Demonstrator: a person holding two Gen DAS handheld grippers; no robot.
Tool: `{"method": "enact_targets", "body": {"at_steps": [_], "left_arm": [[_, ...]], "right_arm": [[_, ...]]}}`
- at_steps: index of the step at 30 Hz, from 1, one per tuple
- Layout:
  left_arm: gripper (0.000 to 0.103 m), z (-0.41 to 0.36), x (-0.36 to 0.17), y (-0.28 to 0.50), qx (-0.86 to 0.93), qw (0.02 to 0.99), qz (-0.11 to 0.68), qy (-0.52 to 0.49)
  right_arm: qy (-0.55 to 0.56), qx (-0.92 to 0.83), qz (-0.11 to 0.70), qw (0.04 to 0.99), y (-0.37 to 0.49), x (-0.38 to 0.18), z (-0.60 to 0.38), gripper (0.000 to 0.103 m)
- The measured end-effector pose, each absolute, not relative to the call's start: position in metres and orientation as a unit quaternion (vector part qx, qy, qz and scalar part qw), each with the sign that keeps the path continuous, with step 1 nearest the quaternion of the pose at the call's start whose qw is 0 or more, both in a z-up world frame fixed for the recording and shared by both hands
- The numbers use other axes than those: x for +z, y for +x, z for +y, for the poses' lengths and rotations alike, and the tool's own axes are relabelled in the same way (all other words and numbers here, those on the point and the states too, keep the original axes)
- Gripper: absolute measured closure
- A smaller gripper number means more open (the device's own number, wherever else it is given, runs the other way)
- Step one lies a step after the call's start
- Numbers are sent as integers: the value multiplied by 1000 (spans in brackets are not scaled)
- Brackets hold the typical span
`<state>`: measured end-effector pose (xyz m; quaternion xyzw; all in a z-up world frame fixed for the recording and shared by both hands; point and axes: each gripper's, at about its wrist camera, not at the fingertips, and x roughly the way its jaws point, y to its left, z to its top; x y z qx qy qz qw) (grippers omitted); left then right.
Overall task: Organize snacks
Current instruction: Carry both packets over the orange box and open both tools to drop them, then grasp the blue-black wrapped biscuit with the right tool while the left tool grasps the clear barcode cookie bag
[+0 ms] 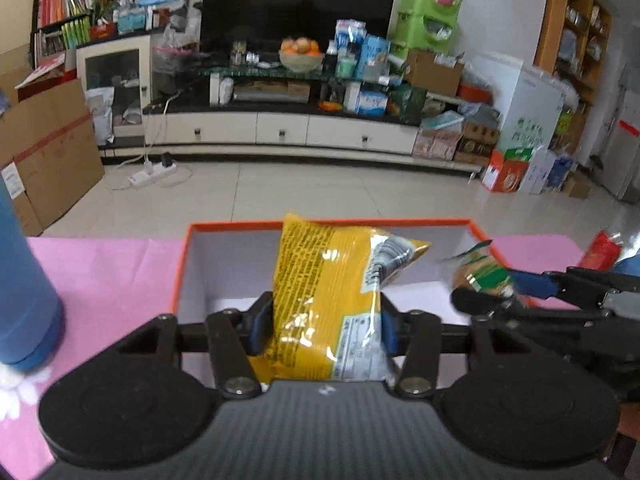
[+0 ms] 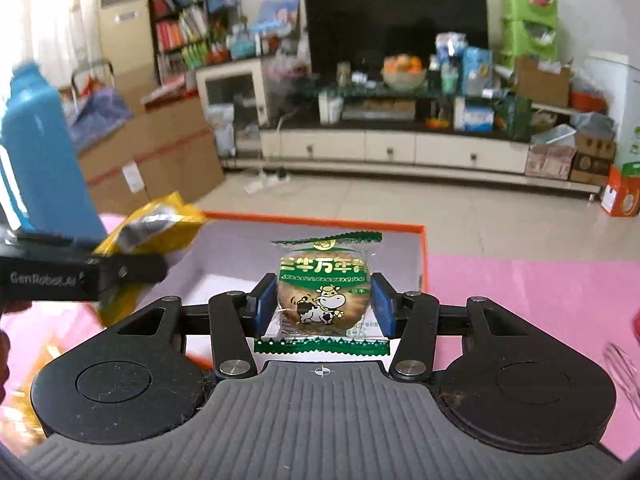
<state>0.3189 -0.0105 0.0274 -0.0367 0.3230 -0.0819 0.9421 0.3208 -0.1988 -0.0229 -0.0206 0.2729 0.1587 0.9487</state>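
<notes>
An open orange box (image 1: 474,227) sits on a pink mat (image 1: 108,268), its white interior mostly bare and reachable from above. Two held items crowd the space over it. A yellow bag (image 1: 332,300), clamped in the left gripper (image 1: 326,326), hangs over the box's middle. A green biscuit pack (image 2: 322,294), clamped in the right gripper (image 2: 322,308), hangs just to its right, over the box's right side. The two grippers are close together, with little gap between them. A tall blue bottle (image 1: 24,280) stands on the mat left of the box, blocking that side. A red can (image 1: 602,250) sits at the far right. The mat right of the box is open.
</notes>
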Motion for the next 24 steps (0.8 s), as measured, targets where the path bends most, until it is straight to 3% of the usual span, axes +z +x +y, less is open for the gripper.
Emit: {"method": "enact_targets", "body": {"at_steps": [5,7,9,10,12,14,24], "left_arm": [[35,-6,17,317,-60,945,322,-10],[34,3,24,291,-60,952,300,-11],[29,13,32,262,-60,956,286,-21],[28,18,36,245,-61,958,279,-28],[9,24,41,216,-58,960,272,-37],[1,29,39,179,-46,963,262,-42],[1,13,-18,46,-39,933,353,-58]], "right_arm": [[-19,171,299,939,351,-48,-188,67],[0,179,285,942,340,-43,-195,53],[22,185,268,945,315,-35,-205,27],[30,185,257,948,299,-30,-210,25],[40,186,243,951,264,-26,-219,20],[49,191,237,951,223,-28,-229,15],[104,148,299,937,86,-103,-265,12]]}}
